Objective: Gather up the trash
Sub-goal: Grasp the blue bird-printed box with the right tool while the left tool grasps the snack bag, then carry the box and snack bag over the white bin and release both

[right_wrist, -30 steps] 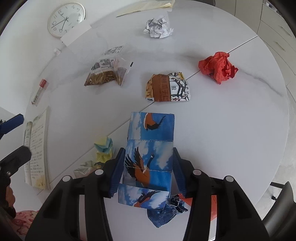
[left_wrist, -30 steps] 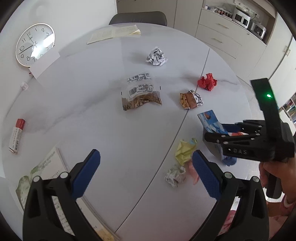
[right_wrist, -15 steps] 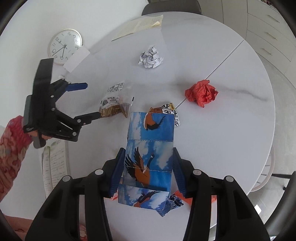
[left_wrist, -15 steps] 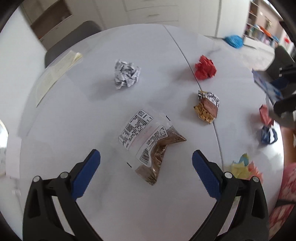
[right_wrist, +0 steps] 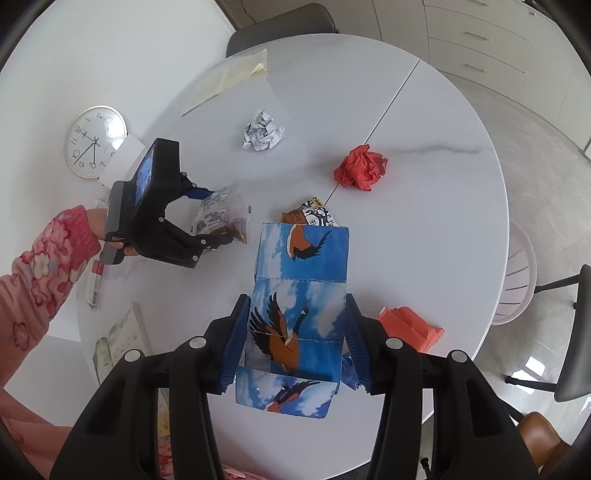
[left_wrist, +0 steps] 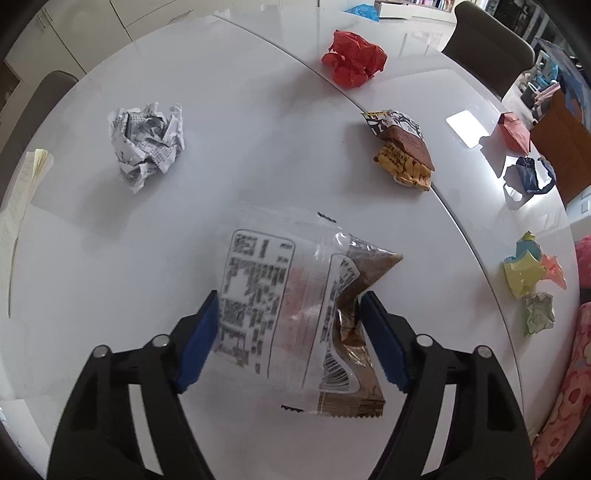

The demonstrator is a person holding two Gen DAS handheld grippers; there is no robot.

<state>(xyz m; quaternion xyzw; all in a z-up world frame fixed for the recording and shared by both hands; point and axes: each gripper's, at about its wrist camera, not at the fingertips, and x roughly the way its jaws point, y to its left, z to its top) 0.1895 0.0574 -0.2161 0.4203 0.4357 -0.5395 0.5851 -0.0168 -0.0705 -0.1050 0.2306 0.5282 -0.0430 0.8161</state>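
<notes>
A clear snack bag [left_wrist: 258, 280] with a printed label and brown crumbs lies on the white round table [left_wrist: 229, 92]. My left gripper [left_wrist: 289, 295] points down over it. Its jaws are closing, the bag sits between the blue pads [left_wrist: 199, 339], and they stand at its two side edges. The right wrist view shows the same left gripper [right_wrist: 216, 216] around the bag [right_wrist: 218, 206]. My right gripper [right_wrist: 295, 299] is shut on a blue box with bird pictures [right_wrist: 299, 266], held above the table's near edge.
Loose trash on the table: a newspaper ball [left_wrist: 147, 144], a red paper ball [left_wrist: 354, 59], a peanut wrapper [left_wrist: 402, 151], a dark blue wrapper [left_wrist: 530, 177], yellow and pink crumples [left_wrist: 528, 269], an orange folded paper [right_wrist: 410, 328]. A clock [right_wrist: 95, 141], notebook [right_wrist: 122, 343] and chair [right_wrist: 284, 18] surround it.
My left gripper swung across the table, rolled and came down over the clear snack bag, and its jaws narrowed around it. My right gripper rose with the blue box.
</notes>
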